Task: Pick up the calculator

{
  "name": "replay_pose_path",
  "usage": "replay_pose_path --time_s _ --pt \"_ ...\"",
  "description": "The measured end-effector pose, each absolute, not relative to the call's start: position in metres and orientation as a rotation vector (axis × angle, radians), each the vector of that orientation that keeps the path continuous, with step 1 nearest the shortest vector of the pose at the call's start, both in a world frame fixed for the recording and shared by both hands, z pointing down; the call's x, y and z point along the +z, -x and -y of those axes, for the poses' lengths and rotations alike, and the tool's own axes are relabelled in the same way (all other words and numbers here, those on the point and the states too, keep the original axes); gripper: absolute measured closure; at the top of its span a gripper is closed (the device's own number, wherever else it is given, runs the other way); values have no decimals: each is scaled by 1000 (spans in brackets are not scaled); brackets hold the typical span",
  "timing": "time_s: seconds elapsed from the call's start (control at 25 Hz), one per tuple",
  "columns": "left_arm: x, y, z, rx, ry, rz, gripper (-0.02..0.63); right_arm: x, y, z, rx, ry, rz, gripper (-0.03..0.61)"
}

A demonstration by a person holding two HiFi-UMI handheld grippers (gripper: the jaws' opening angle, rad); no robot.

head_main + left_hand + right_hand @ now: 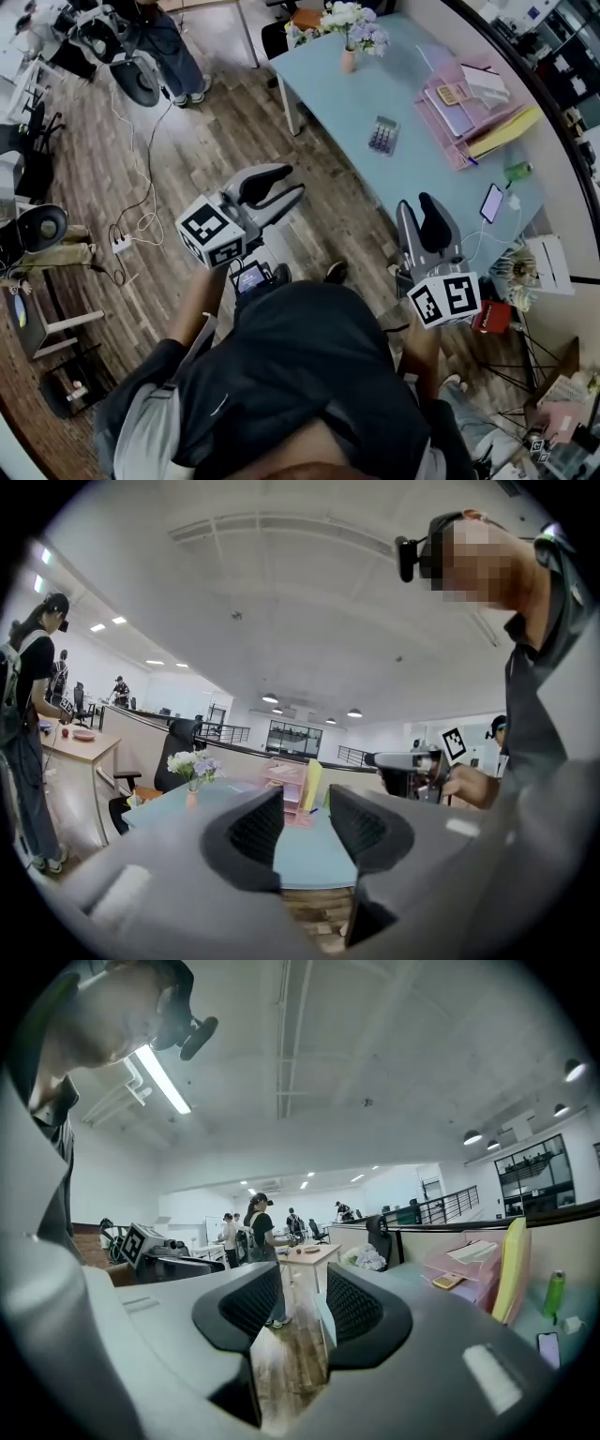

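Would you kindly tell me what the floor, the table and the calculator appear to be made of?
Floor: wood or wood-look planks, matte; grain and staggered seams show.
Table: smooth pale-blue top, probably laminate or painted board; uniform, no grain.
Calculator: likely plastic, grey case with purplish keys; too small to be sure.

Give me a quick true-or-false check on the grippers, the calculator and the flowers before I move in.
1. The left gripper is shut on the calculator. False: its jaws stand apart with nothing between them, and the calculator lies on the table.
2. The right gripper is open and empty. True.
3. The calculator lies flat on the bare table top, apart from the pink trays. True.
4. The flowers lie tipped over on the floor. False: they stand upright in a vase on the table.
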State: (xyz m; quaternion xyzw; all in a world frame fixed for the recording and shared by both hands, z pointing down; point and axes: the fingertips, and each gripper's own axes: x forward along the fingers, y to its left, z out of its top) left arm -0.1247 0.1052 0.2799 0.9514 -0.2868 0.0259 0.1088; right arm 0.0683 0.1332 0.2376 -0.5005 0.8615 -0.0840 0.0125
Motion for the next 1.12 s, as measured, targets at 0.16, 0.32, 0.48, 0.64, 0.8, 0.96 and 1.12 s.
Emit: replay_pose_path --time_s 0.16,0.32,0.48,0.64,0.8,0.96,1.12 --pt "278 111 -104 49 -2789 877 408 239 -82 -122 -263 1507 -2710 434" --pt "279 99 -103 76 -2770 933 408 241 -95 -115 -269 1465 -2726 434" --pt "279 84 -103 81 -2779 953 408 243 -110 -112 -275 1433 -2733 434" --pt "275 71 -105 97 -2786 968 408 244 -125 -110 -280 1412 -2730 434" --pt "276 58 -104 139 -2784 970 408 247 -139 -110 -290 1415 -2710 434" --pt "276 45 -98 188 -2791 955 408 249 -153 -113 -298 1445 -2681 434" --pt "278 26 -90 189 -2828 865 408 249 -168 -112 -304 1504 -2644 434"
